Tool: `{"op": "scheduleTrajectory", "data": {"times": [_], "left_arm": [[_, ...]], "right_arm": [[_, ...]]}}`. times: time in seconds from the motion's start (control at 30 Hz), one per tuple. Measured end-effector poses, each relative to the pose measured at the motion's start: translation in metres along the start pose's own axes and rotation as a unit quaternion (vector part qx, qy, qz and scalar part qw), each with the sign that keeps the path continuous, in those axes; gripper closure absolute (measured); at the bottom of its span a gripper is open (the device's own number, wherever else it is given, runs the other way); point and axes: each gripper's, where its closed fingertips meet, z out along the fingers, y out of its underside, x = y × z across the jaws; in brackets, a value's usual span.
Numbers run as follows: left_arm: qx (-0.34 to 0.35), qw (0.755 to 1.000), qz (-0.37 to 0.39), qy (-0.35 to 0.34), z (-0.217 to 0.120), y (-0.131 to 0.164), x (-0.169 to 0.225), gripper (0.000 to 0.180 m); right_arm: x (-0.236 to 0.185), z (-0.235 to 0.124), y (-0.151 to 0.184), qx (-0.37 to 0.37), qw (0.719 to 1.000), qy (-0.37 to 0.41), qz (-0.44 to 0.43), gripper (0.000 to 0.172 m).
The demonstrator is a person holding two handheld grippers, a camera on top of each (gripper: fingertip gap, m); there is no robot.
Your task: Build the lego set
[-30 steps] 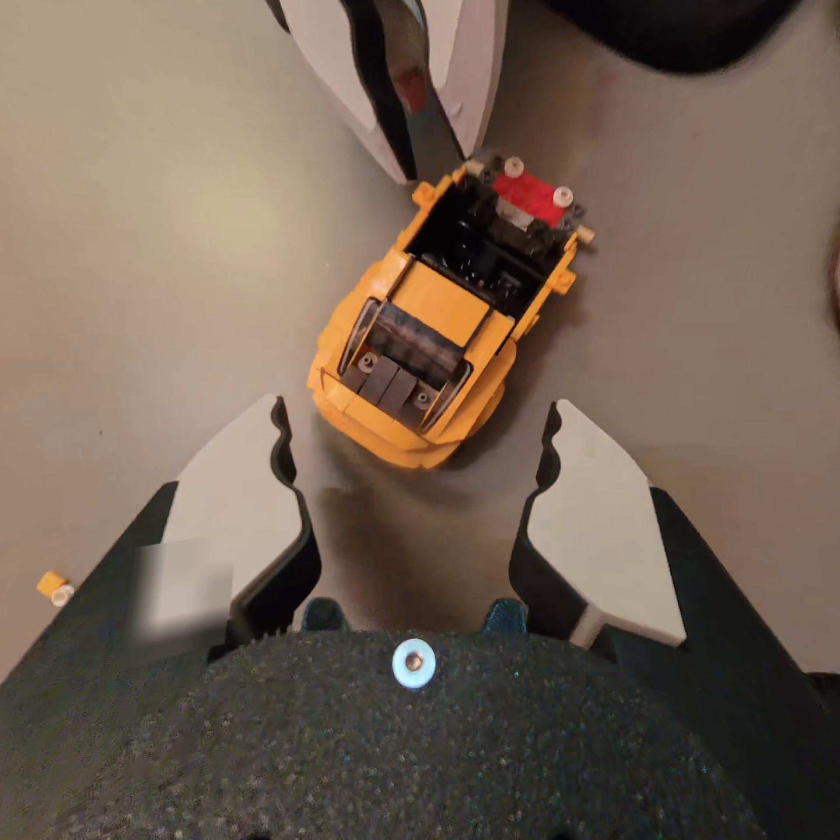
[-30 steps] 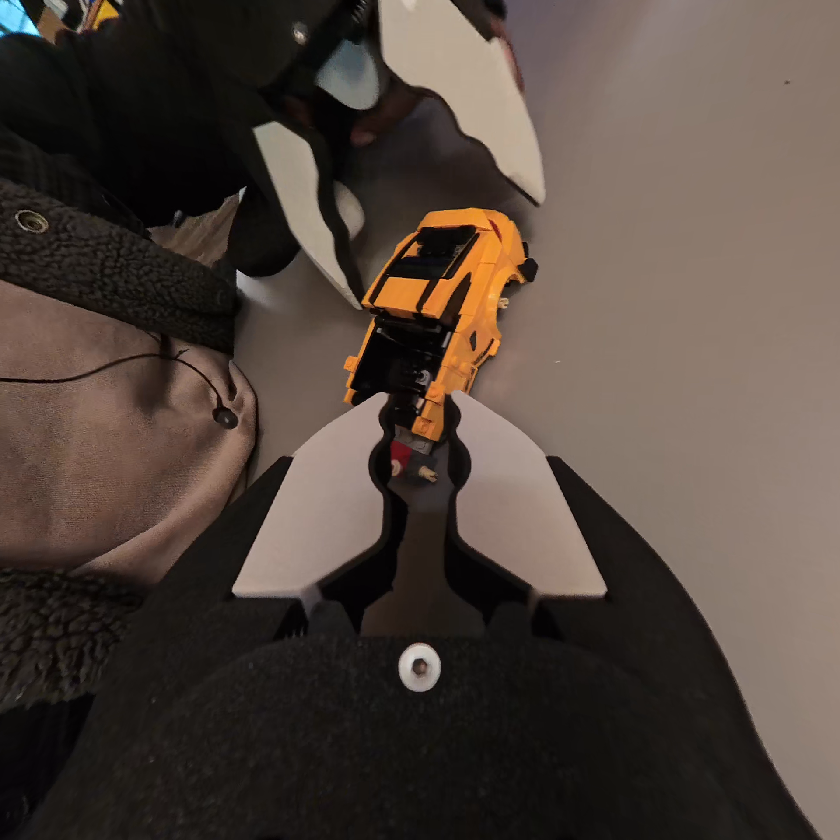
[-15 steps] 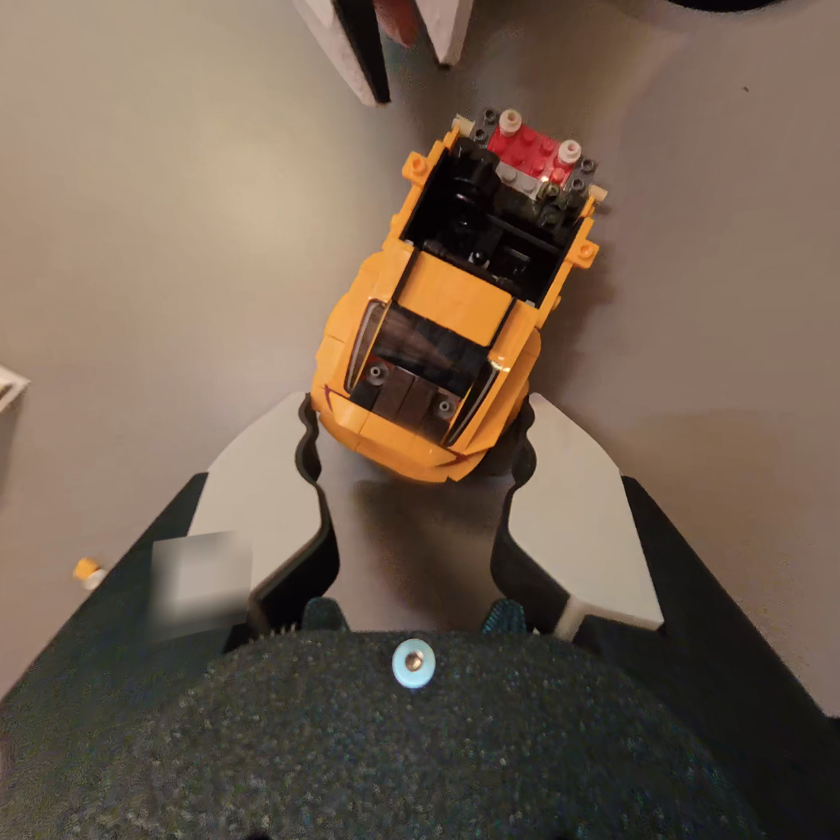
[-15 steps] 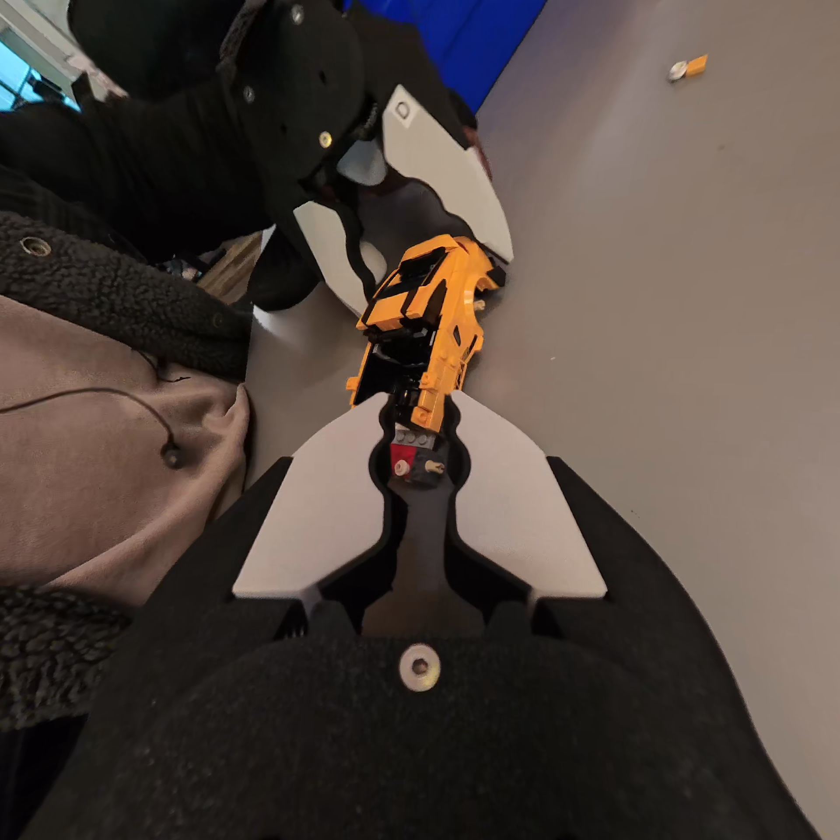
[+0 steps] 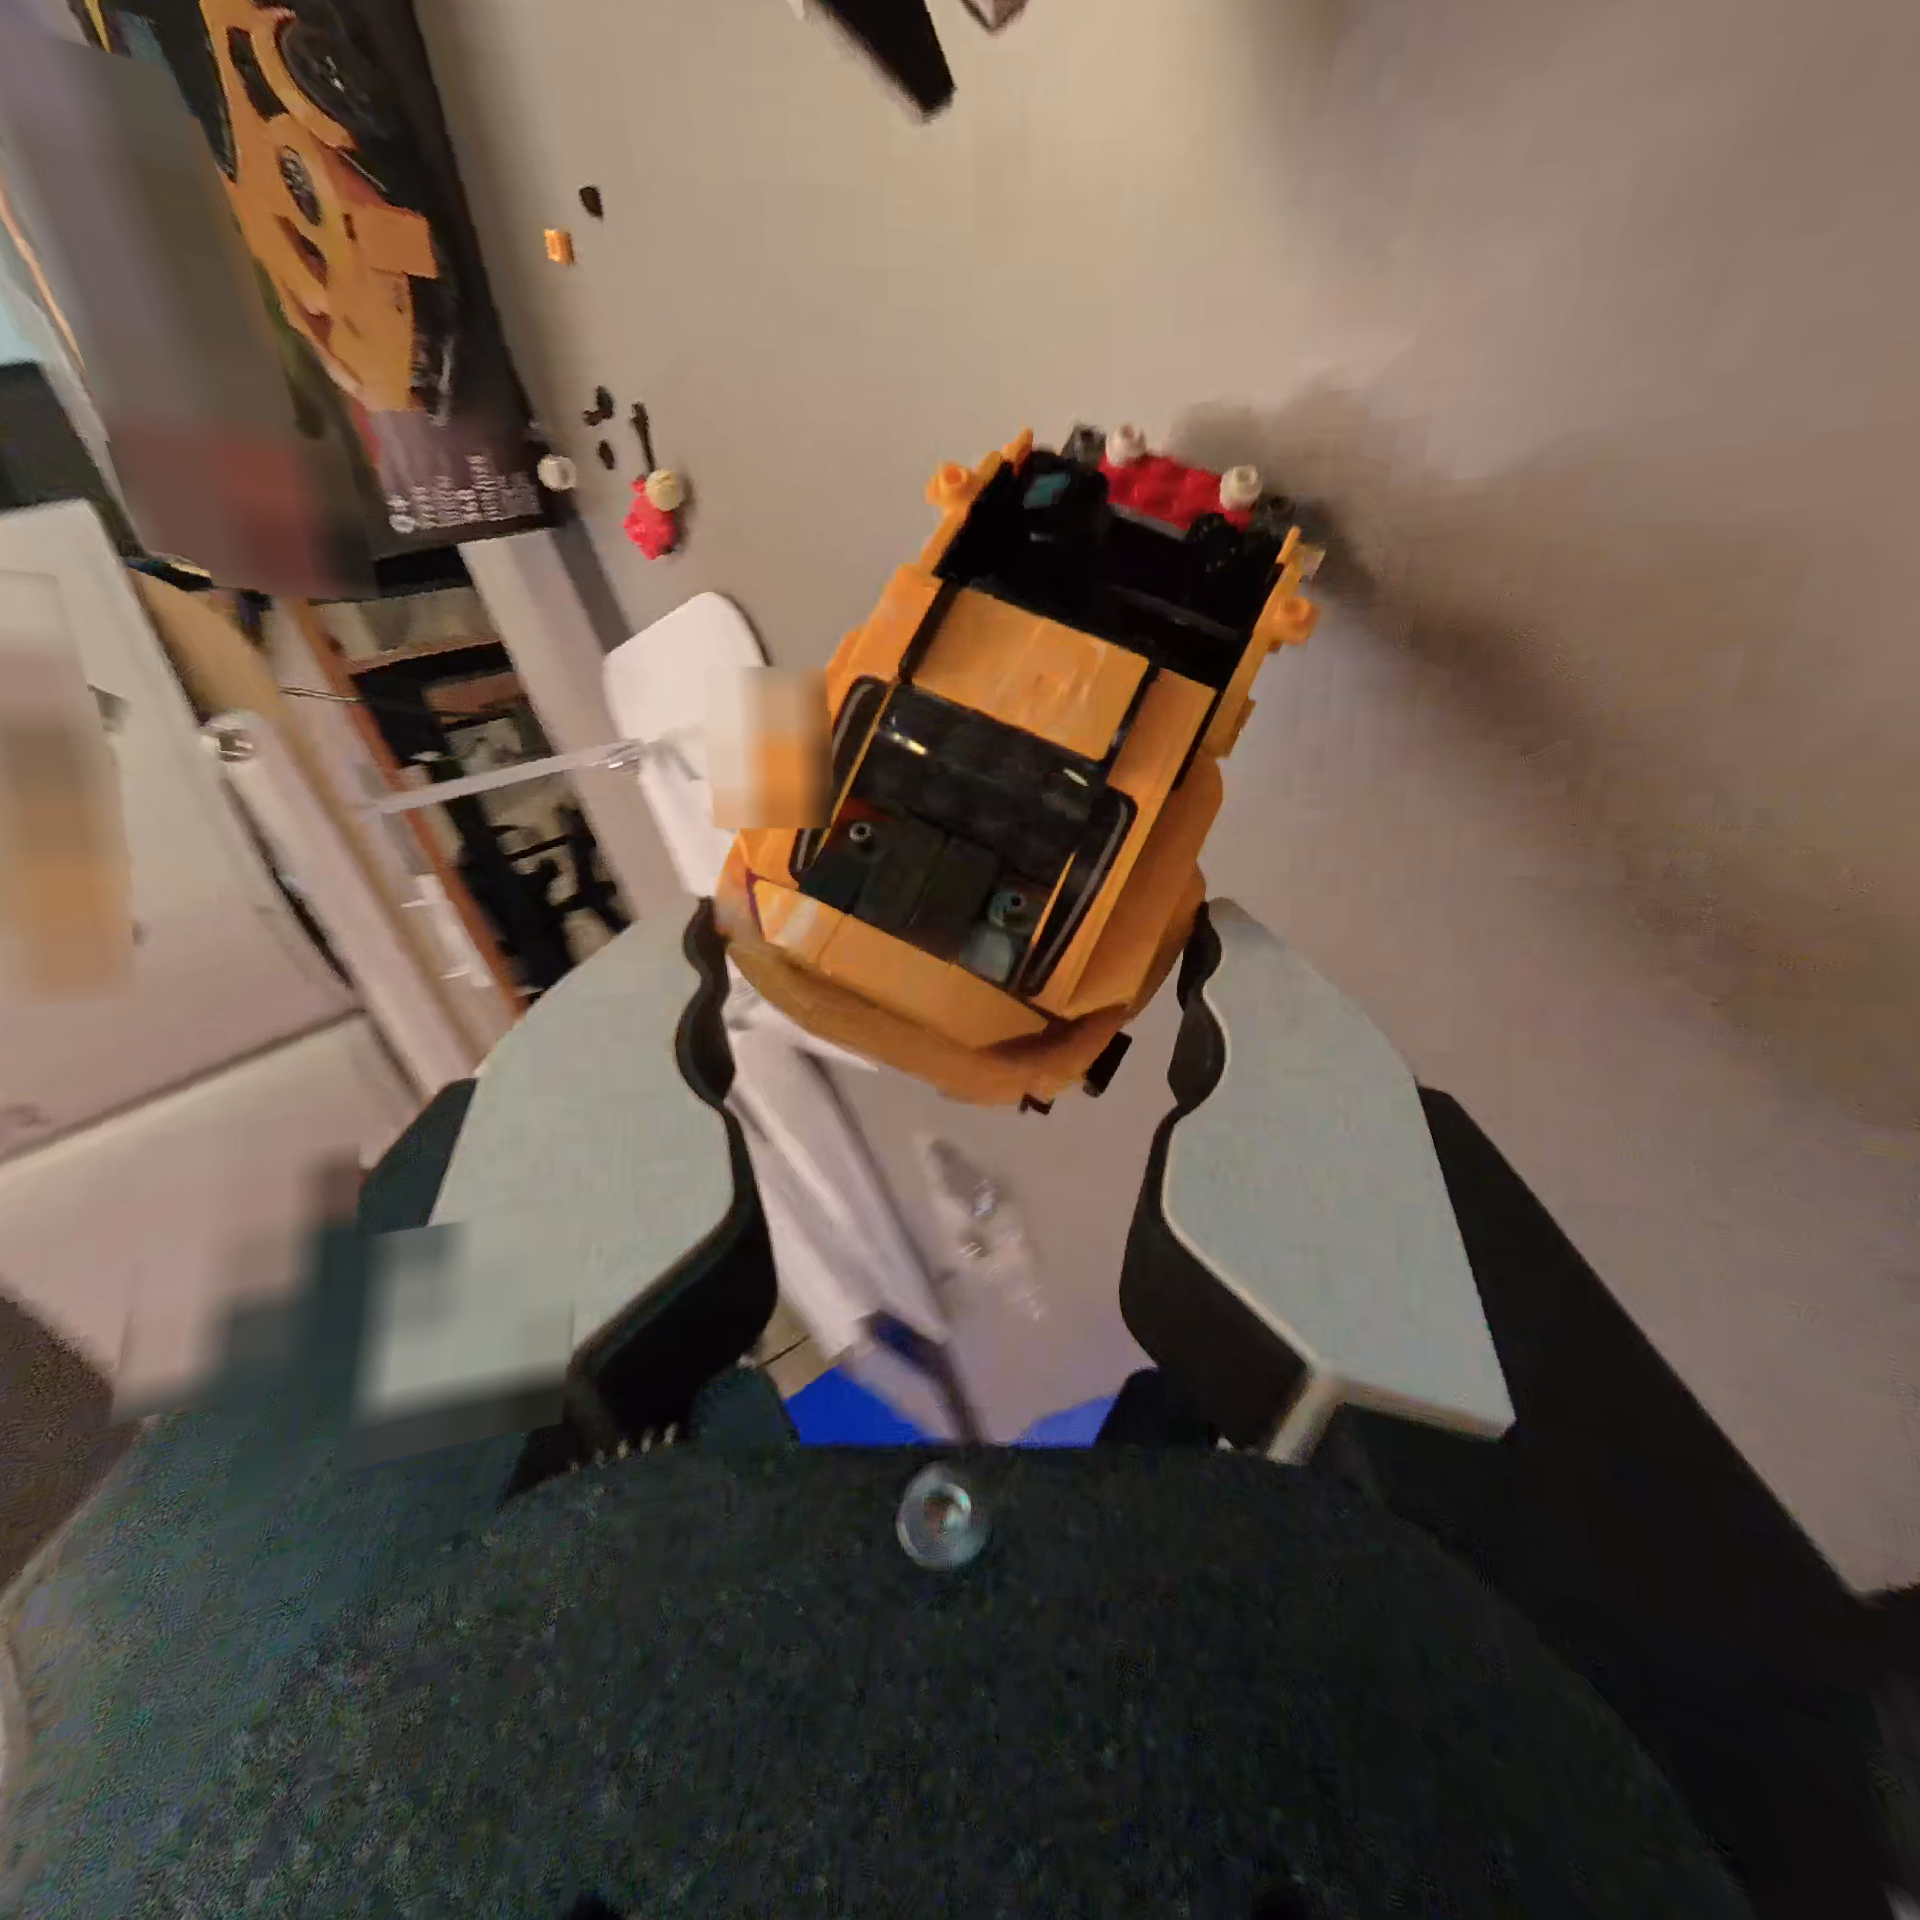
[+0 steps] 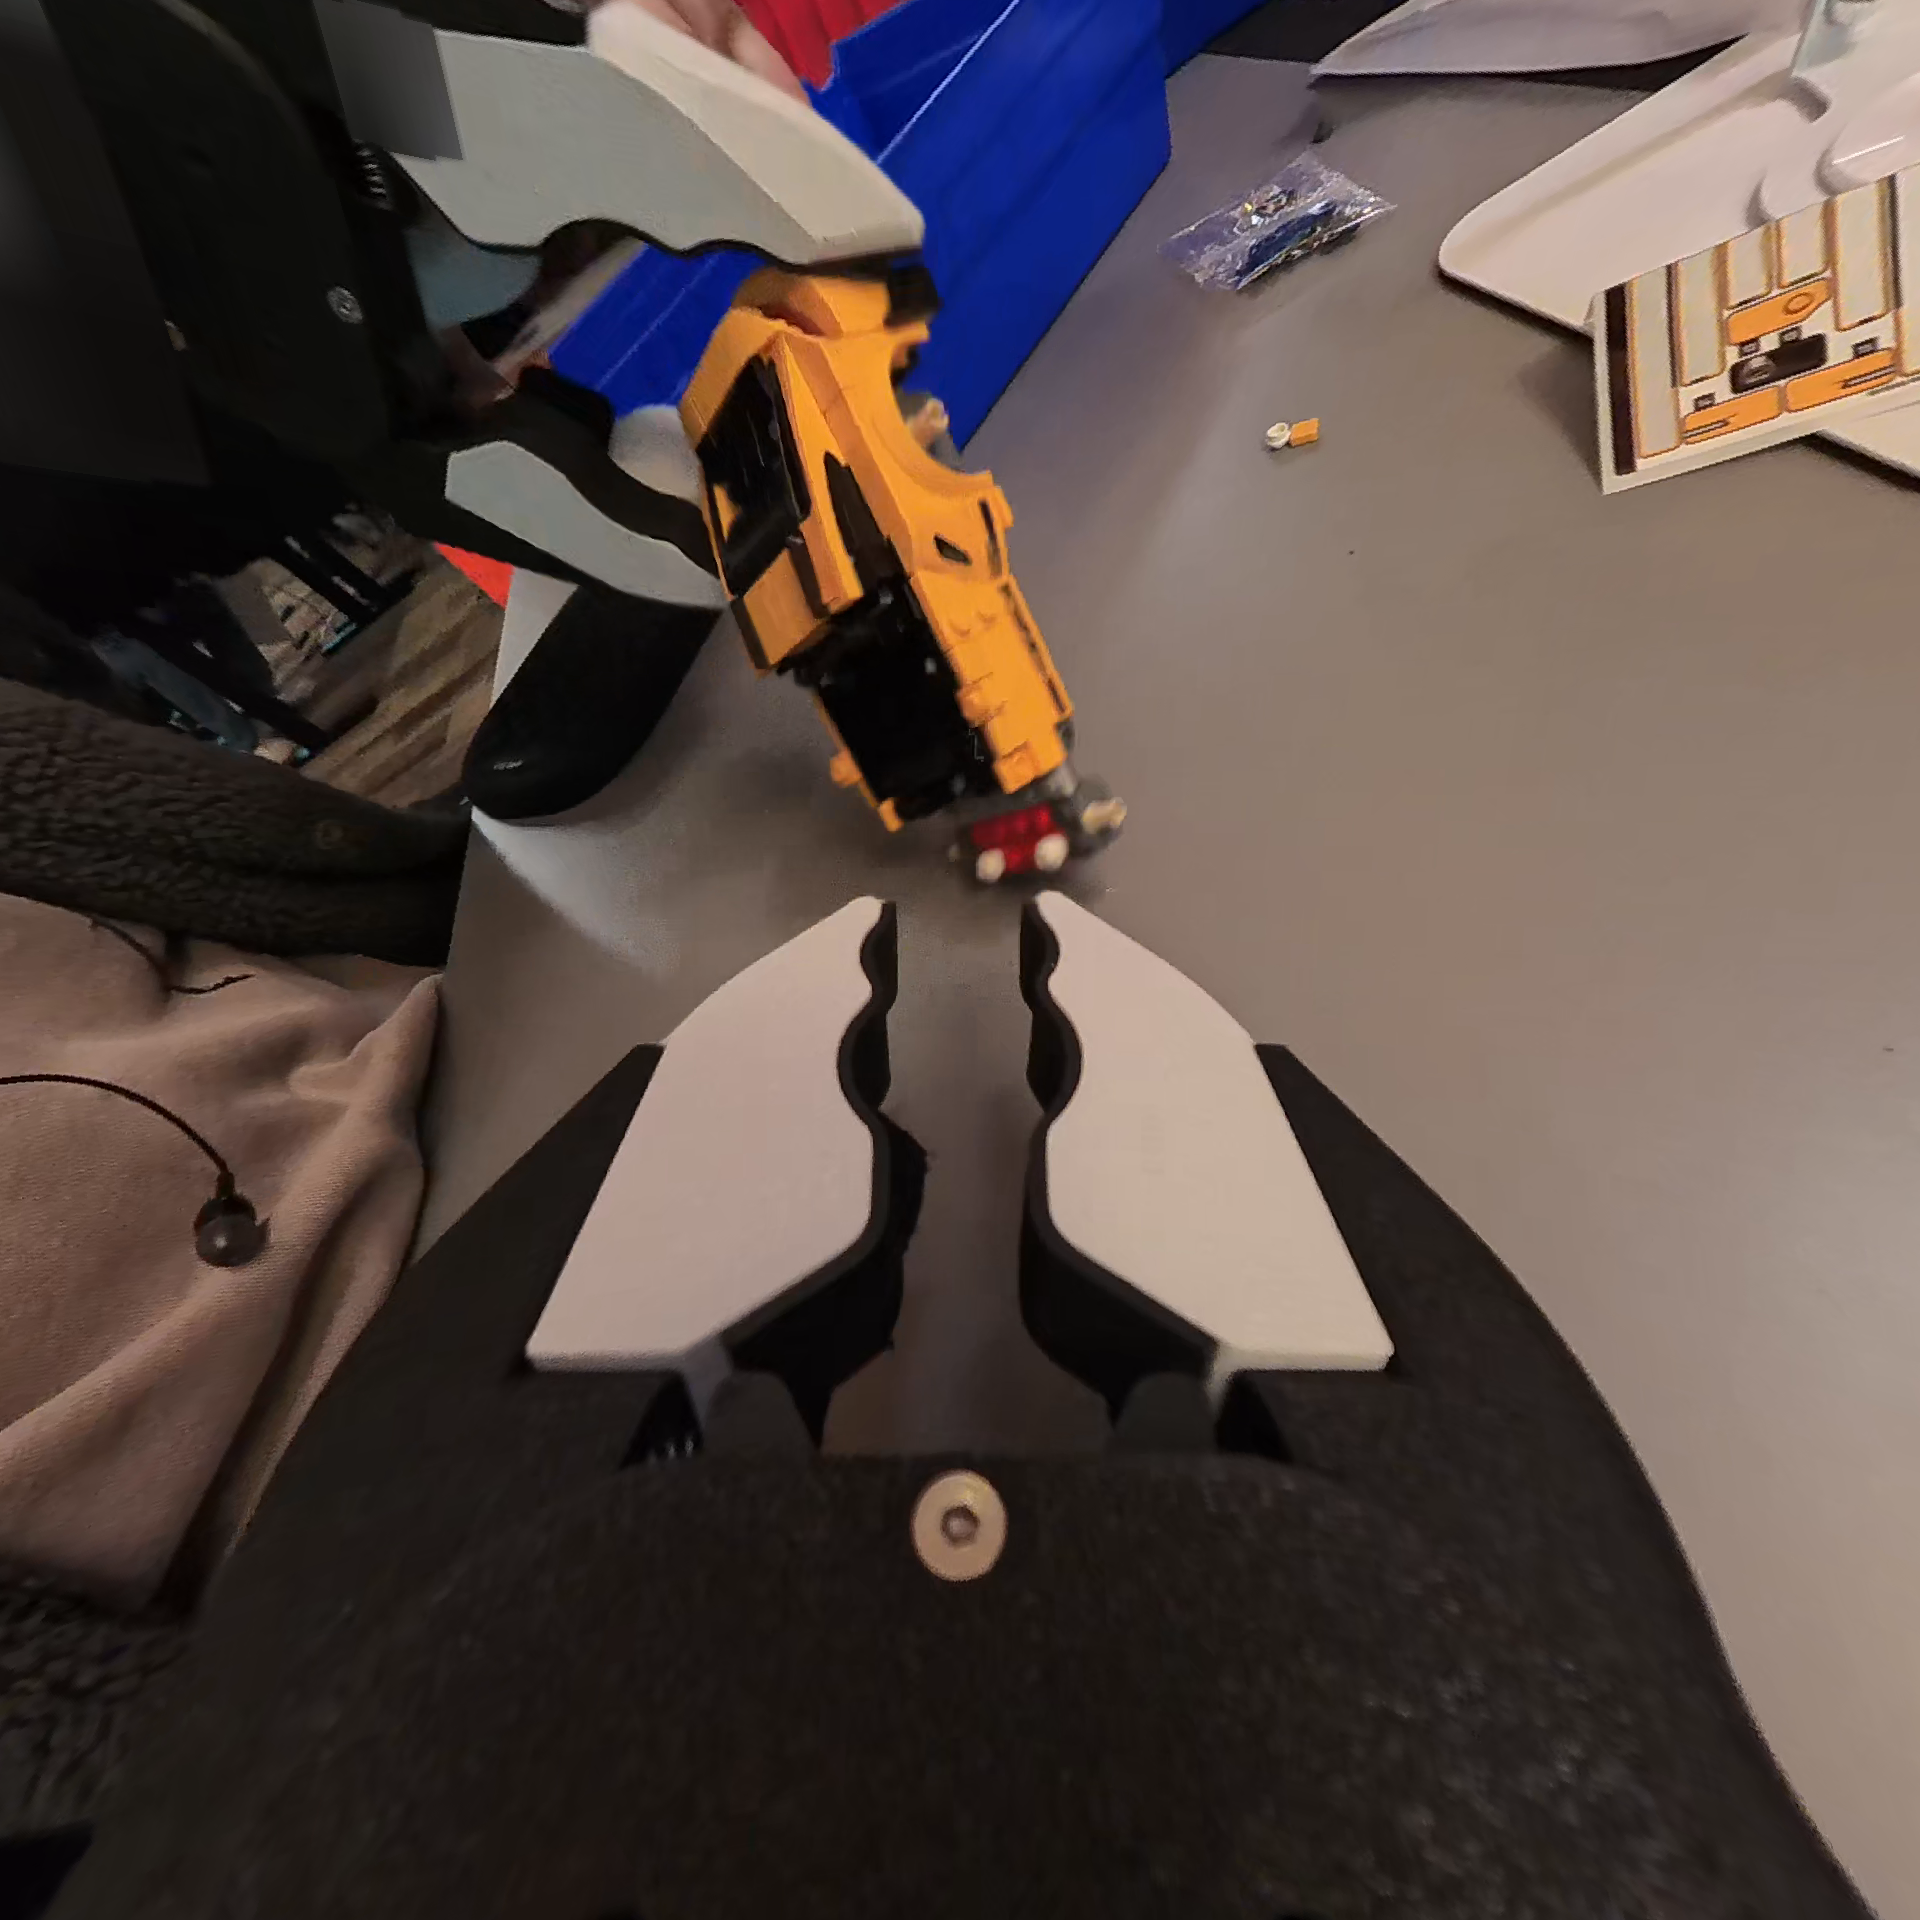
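Observation:
An orange brick-built car (image 5: 1018, 790) with a black cabin and a red rear block is held at its front end by my left gripper (image 5: 956, 925). Both pads press on the car's sides. In the right wrist view the car (image 6: 883, 582) hangs tilted in the left gripper (image 6: 805, 405), nose up. Its red rear end (image 6: 1023, 836) is low over the grey table (image 6: 1455, 831). My right gripper (image 6: 958, 920) stands just short of that rear end. Its fingers are a narrow gap apart with only table between them.
A blue bin (image 6: 1018, 208), a small plastic bag (image 6: 1273, 223), a sticker sheet (image 6: 1766, 343) and a loose orange piece (image 6: 1294, 434) lie beyond the car. A box picturing the car (image 5: 343, 260) and a red piece (image 5: 652, 514) are at left. A person's clothing (image 6: 156, 1195) is at the table's edge. The grippers' ends are close to 12 cm from one another. My right tips are about 25 cm from the loose orange piece (image 6: 1294, 434), my left tips only 15 cm.
My left gripper closed on the car's front and lifted and tilted it. The car's rear end left my right gripper's fingers and now lies just ahead of their tips.

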Motion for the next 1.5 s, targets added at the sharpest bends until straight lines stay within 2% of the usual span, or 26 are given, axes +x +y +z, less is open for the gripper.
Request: {"op": "scheduleTrajectory", "data": {"times": [0.17, 0.33, 0.47, 0.53, 0.63, 0.77, 0.9, 1.0, 1.1, 1.2, 1.5], "left_arm": [[-0.086, 0.988, 0.124, -0.029, -0.005, 0.007, -0.023, 0.097], [-0.121, 0.964, 0.227, -0.060, -0.010, -0.004, -0.032, 0.097], [-0.108, 0.950, 0.280, -0.086, -0.018, -0.027, -0.034, 0.097], [-0.093, 0.944, 0.300, -0.102, -0.025, -0.042, -0.036, 0.098], [-0.072, 0.936, 0.319, -0.129, -0.037, -0.060, -0.041, 0.097], [-0.045, 0.926, 0.333, -0.171, -0.055, -0.074, -0.046, 0.098], [-0.009, 0.896, 0.365, -0.252, -0.076, -0.086, -0.056, 0.098], [0.010, 0.865, 0.387, -0.318, -0.095, -0.093, -0.069, 0.098], [0.027, 0.845, 0.402, -0.353, -0.111, -0.097, -0.078, 0.098], [0.024, 0.838, 0.409, -0.360, -0.115, -0.093, -0.082, 0.098], [0.052, 0.811, 0.443, -0.380, -0.123, -0.095, -0.073, 0.098]], "right_arm": [[0.001, -0.002, -0.002, 0.010, 1.000, 0.006, -0.001, 0.149], [-0.007, 0.001, -0.011, 0.025, 0.996, 0.044, -0.072, 0.147], [0.007, 0.004, -0.020, 0.029, 0.966, 0.146, -0.213, 0.130], [0.003, 0.012, -0.012, -0.009, 0.950, 0.138, -0.281, 0.128], [-0.002, 0.021, 0.005, -0.053, 0.933, 0.117, -0.335, 0.132], [-0.013, 0.014, -0.003, -0.008, 0.927, 0.096, -0.364, 0.148], [-0.012, -0.006, -0.036, 0.032, 0.867, 0.176, -0.464, 0.146], [-0.015, -0.028, -0.076, 0.057, 0.778, 0.276, -0.561, 0.142], [-0.024, -0.042, -0.106, 0.073, 0.694, 0.349, -0.625, 0.140], [-0.027, -0.042, -0.113, 0.090, 0.685, 0.364, -0.625, 0.140], [-0.037, -0.048, -0.125, 0.111, 0.599, 0.445, -0.656, 0.138]]}}
